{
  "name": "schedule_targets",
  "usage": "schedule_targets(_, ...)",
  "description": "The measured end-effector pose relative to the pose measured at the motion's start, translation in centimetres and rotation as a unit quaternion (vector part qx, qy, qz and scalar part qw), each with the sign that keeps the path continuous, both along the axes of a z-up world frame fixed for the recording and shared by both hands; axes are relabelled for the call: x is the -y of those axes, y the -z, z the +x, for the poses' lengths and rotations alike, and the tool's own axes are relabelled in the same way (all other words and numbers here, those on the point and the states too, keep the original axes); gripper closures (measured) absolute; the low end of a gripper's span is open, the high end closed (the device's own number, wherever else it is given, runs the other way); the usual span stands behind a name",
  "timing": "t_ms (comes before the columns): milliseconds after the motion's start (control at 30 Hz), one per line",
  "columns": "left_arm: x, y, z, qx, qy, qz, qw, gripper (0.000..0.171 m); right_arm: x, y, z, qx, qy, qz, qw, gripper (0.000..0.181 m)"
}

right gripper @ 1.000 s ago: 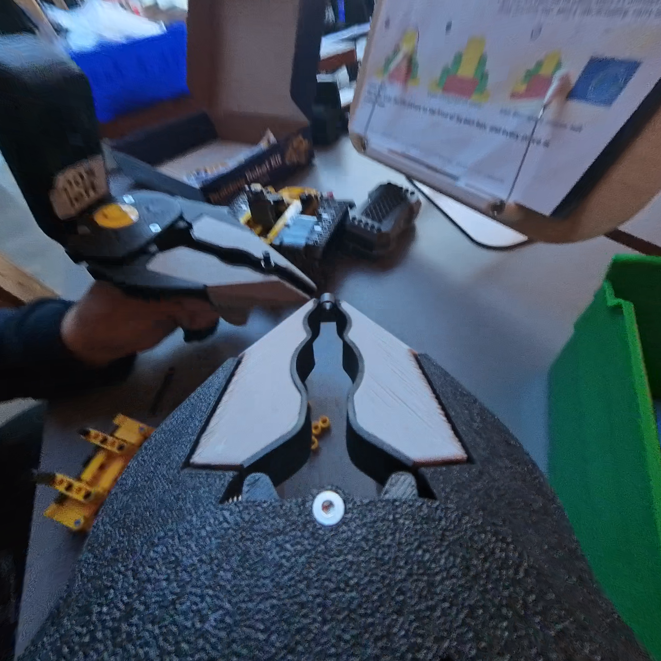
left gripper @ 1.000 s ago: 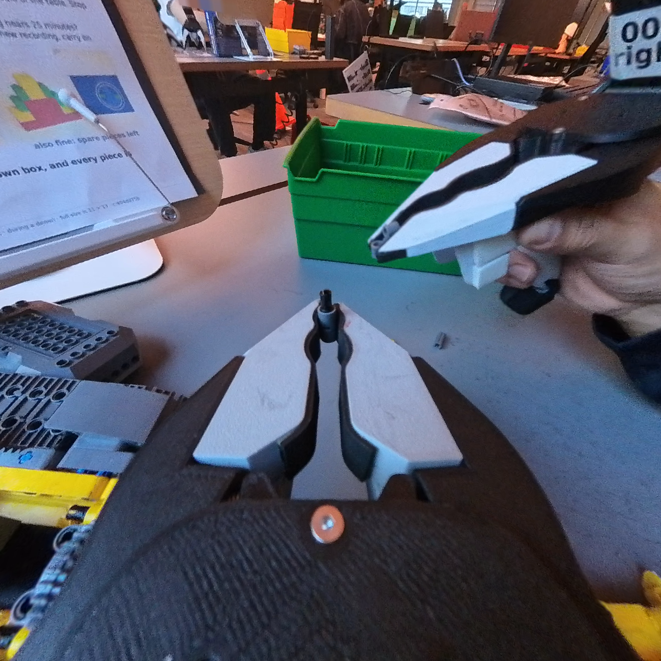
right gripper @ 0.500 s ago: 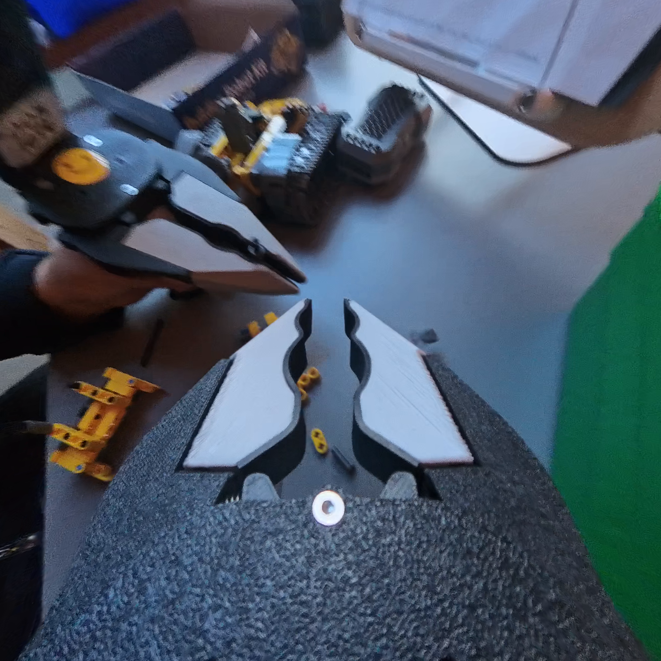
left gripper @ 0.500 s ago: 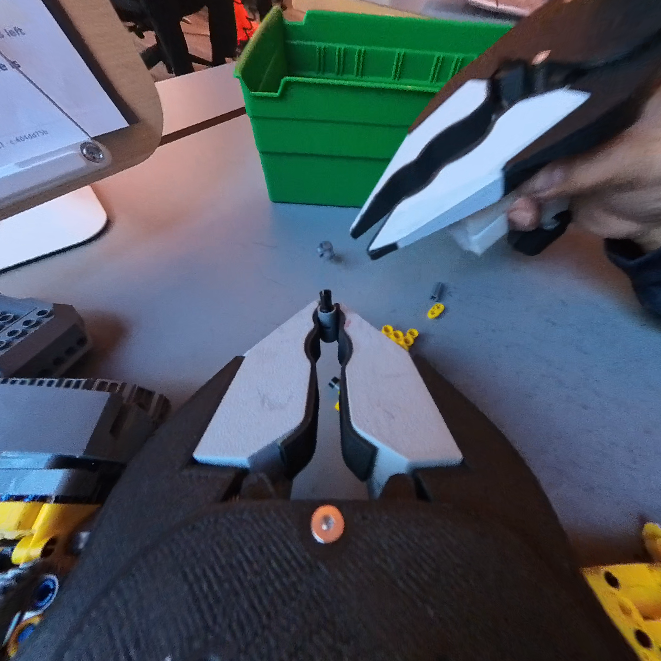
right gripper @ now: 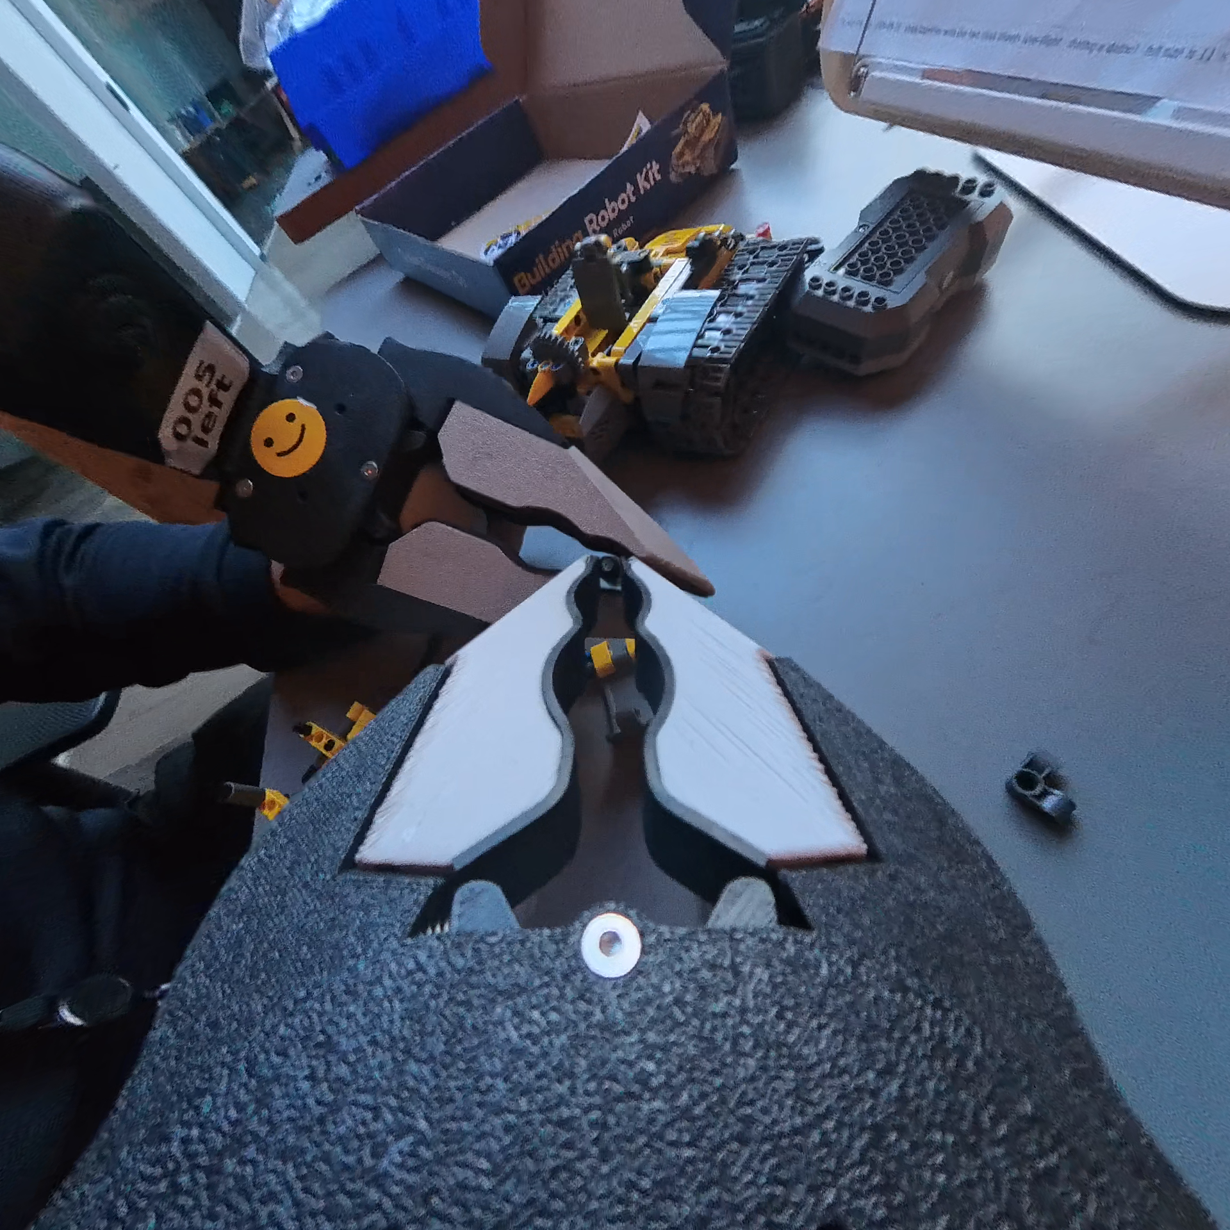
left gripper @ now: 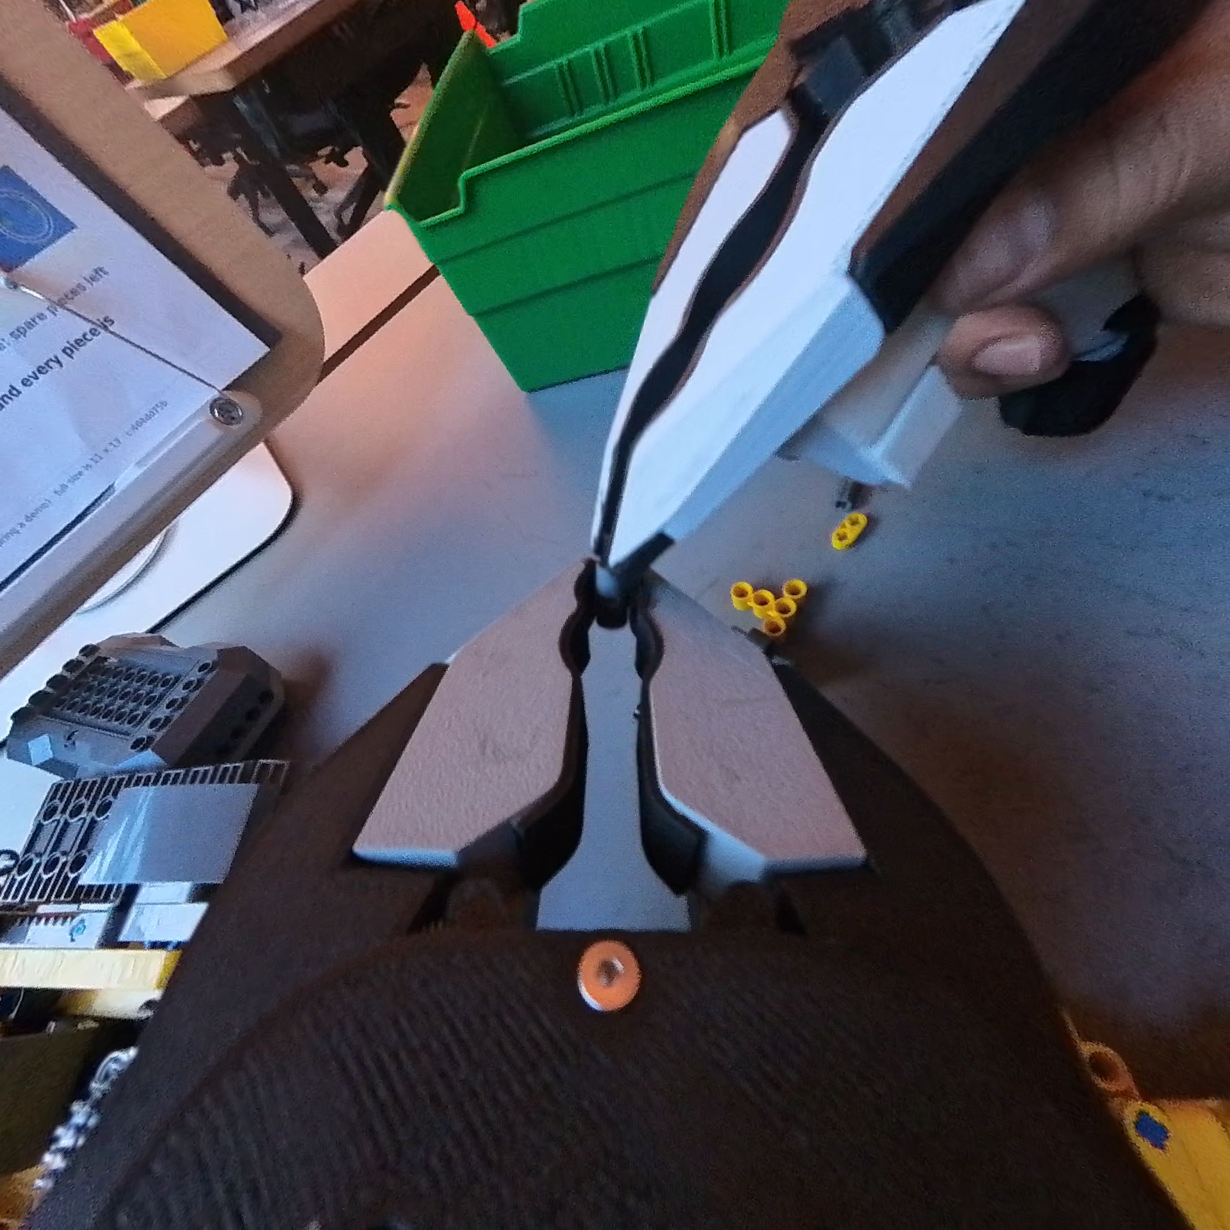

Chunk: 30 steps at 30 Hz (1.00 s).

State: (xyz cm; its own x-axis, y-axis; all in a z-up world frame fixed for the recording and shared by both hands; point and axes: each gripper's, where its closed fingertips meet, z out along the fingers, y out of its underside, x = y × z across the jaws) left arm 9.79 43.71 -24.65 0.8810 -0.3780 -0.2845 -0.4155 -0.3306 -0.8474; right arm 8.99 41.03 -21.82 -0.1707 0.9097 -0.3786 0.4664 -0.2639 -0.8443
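My left gripper [left gripper: 609,596] is shut on a small dark pin [left gripper: 607,592], held upright above the grey table [left gripper: 998,732]. My right gripper [left gripper: 617,566] comes down from the upper right and its tips are closed on the top end of the same pin. In the right wrist view my right gripper [right gripper: 608,574] pinches the pin [right gripper: 607,569] at its tips. The left gripper [right gripper: 639,566] reaches in from the left and meets it there. Several small yellow bushes [left gripper: 769,602] lie just right of the tips.
A green bin [left gripper: 566,200] stands behind, a paper stand [left gripper: 166,346] at the left. A grey studded block [left gripper: 146,705] and a yellow-black tracked model [right gripper: 665,333] lie near an open kit box [right gripper: 566,200]. A yellow link [left gripper: 850,530] and black connector [right gripper: 1039,792] lie loose. Both grippers' tips are close together, under 4 cm apart.
My right gripper was open half a second ago. It has moved in onto the left gripper's tips and shut on the pin. The left gripper has kept its hold.
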Motion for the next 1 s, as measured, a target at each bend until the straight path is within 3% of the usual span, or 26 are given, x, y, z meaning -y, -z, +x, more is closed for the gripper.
schedule_targets(167, 0.0, -0.3, -0.3, 0.012, -0.009, 0.002, 1.0, 0.154, -0.7, -2.7, 0.4, -0.064, 0.003, -0.108, 0.992, 0.178)
schedule_targets(400, 0.1, -2.0, -0.2, 0.019, -0.007, 0.045, 0.999, 0.152, -0.8, -2.9, 0.5, -0.075, -0.007, -0.175, 0.982, 0.178)
schedule_targets(567, 0.7, -4.5, 0.5, 0.026, 0.015, 0.105, 0.994, 0.162, -0.1, -3.5, 0.6, -0.092, -0.033, -0.154, 0.983, 0.178)
schedule_targets(767, 1.2, -5.4, 0.5, -0.01, 0.013, 0.14, 0.99, 0.167, 0.3, -4.4, 0.9, -0.118, -0.045, -0.113, 0.985, 0.179)
schedule_targets(1000, 1.5, -6.8, 0.4, 0.042, 0.018, 0.16, 0.986, 0.167, -0.4, -6.7, 1.6, -0.182, -0.031, -0.098, 0.978, 0.175)
